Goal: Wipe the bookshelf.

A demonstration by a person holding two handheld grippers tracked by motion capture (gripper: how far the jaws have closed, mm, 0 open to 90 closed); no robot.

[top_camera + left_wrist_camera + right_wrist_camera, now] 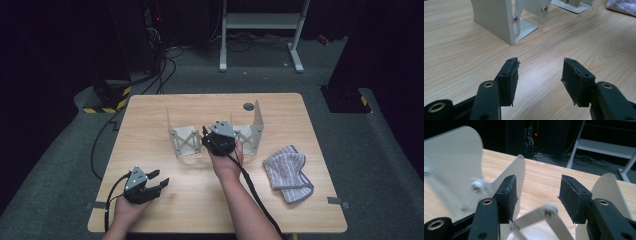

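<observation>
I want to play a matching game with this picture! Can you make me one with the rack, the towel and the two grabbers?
Things:
1. white metal rack
2. striped cloth
3. left gripper
4. right gripper

Places:
A. right side of the table, lying crumpled
B. middle of the table, standing upright
C. at the rack, jaws open
D. near the front left edge, jaws open over bare wood

Pairs: 1-B, 2-A, 3-D, 4-C

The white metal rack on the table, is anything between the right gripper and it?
Nothing visible stands in the way. The right gripper is already at the near side of the white metal rack, jaws open and empty, with a crossed strut just ahead between them. The striped cloth lies off to the side.
</observation>
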